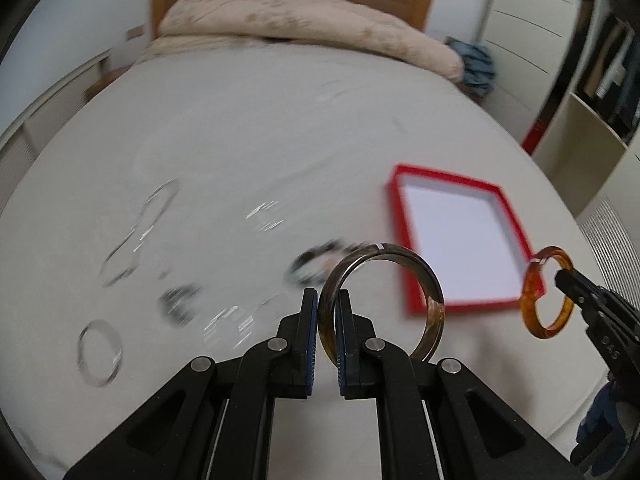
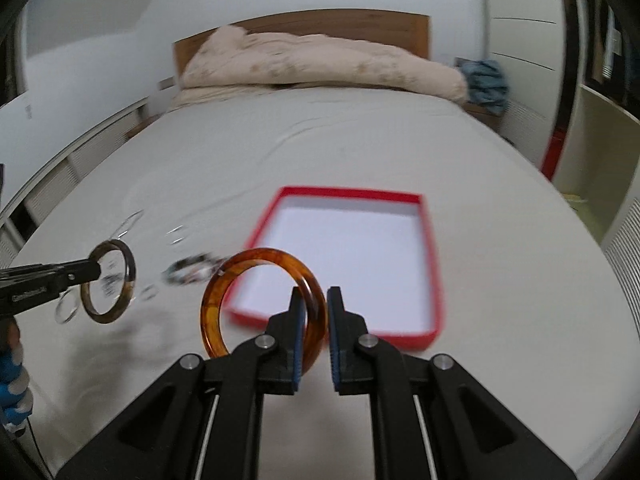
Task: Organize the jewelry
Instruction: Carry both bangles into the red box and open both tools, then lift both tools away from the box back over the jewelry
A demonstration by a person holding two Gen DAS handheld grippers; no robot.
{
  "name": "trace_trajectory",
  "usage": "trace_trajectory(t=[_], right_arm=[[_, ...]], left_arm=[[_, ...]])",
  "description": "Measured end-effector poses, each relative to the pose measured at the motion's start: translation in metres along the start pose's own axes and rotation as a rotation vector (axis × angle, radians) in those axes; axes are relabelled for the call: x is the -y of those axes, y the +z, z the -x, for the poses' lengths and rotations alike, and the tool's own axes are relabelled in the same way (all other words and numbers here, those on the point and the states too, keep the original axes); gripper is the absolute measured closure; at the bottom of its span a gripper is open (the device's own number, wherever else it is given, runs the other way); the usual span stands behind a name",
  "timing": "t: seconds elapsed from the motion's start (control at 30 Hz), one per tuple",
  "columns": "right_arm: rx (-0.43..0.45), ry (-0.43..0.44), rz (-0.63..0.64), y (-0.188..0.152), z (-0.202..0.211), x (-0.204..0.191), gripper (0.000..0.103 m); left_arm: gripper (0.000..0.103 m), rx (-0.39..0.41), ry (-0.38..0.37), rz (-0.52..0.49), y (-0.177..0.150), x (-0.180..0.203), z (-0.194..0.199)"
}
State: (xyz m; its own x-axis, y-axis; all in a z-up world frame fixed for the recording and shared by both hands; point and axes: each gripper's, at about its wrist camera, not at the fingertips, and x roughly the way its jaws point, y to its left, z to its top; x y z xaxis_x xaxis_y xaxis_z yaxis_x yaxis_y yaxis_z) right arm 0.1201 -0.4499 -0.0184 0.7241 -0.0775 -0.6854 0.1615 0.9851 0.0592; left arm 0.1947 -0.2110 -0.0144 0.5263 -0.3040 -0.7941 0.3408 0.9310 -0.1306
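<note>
My left gripper (image 1: 329, 300) is shut on a brown-grey bangle (image 1: 434, 312) and holds it above the bed; it also shows in the right wrist view (image 2: 129, 268). My right gripper (image 2: 316, 300) is shut on an amber bangle (image 2: 208, 308), held above the near edge of the red box (image 2: 438, 300). In the left wrist view the amber bangle (image 1: 530, 292) hangs at the red box's (image 1: 400, 216) right front corner. The box has a white inside with nothing in it. Several silver bangles (image 1: 99, 352) and a dark beaded bracelet (image 1: 316, 260) lie on the white sheet, blurred.
A rumpled beige duvet (image 1: 304, 24) lies by the wooden headboard (image 2: 360, 24). A blue cloth (image 1: 476, 64) sits at the bed's far right corner. White shelves (image 1: 592, 140) stand to the right of the bed.
</note>
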Motion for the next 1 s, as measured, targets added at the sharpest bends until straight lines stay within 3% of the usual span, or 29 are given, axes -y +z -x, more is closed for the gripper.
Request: trace_trajectory(t=[0.23,0.4,0.53,0.63,0.9,0.93,1.0], right_arm=[[-0.036,-0.043,-0.032,0.019,-0.054,0.052,0.093],[-0.121,-0.038,0.013,0.009,-0.094,0.062,0.093],[-0.166,-0.04,0.04,-0.001,-0.106,0.067,0.093],[-0.176,-0.05,0.07,-0.007,-0.11,0.065,0.093],[-0.182,-0.095,0.117,-0.006,-0.108,0.061,0.092],[-0.18,-0.097,0.124,-0.006,-0.106,0.061,0.091],[-0.172,-0.113,0.134,-0.005,-0.097,0.06,0.077]], left_arm=[[0.095,-0.041,-0.02,-0.117,0.039,0.076,-0.068],[0.095,-0.098,0.007,-0.178,0.036,0.105,-0.11],[0.095,-0.149,0.032,-0.19,0.025,0.111,-0.135],[0.095,-0.142,0.041,-0.204,0.021,0.114,-0.139],[0.091,-0.183,0.011,-0.176,0.02,0.114,-0.151],[0.089,-0.185,-0.002,-0.165,0.02,0.115,-0.149],[0.083,-0.175,-0.009,-0.169,0.024,0.117,-0.144]])
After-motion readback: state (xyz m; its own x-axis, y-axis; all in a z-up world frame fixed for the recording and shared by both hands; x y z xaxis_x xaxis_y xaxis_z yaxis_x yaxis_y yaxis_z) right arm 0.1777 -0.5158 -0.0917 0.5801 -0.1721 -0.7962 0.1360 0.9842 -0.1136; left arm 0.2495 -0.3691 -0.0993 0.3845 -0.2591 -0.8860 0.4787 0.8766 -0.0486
